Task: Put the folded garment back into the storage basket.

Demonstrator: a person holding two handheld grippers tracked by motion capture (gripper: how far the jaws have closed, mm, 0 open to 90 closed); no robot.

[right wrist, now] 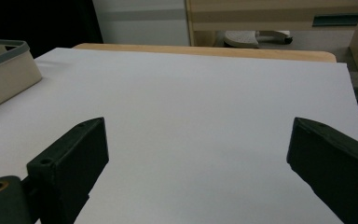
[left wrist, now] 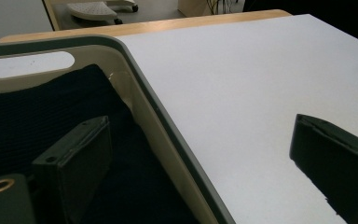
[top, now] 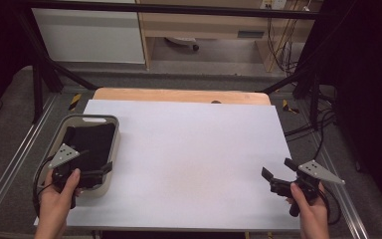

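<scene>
A beige bin (top: 116,139) with a grey rim stands at the table's left edge, and a black cloth (top: 89,142) lies inside it. A person's left hand holds my left gripper (top: 104,175) over the bin's near right corner. It is open: in the left gripper view one jaw hangs over the black cloth (left wrist: 28,116) and the other over the white sheet, with the bin's rim (left wrist: 163,121) running between them. My right gripper (top: 278,168) is open too, low over the white sheet (right wrist: 200,107) near the front right, with nothing between its jaws.
The white sheet (top: 189,154) covers most of a wooden table (top: 179,94). The bin (right wrist: 4,70) shows far left in the right gripper view. Metal frame rails and cables run along both sides of the table. Cabinets stand on the floor behind.
</scene>
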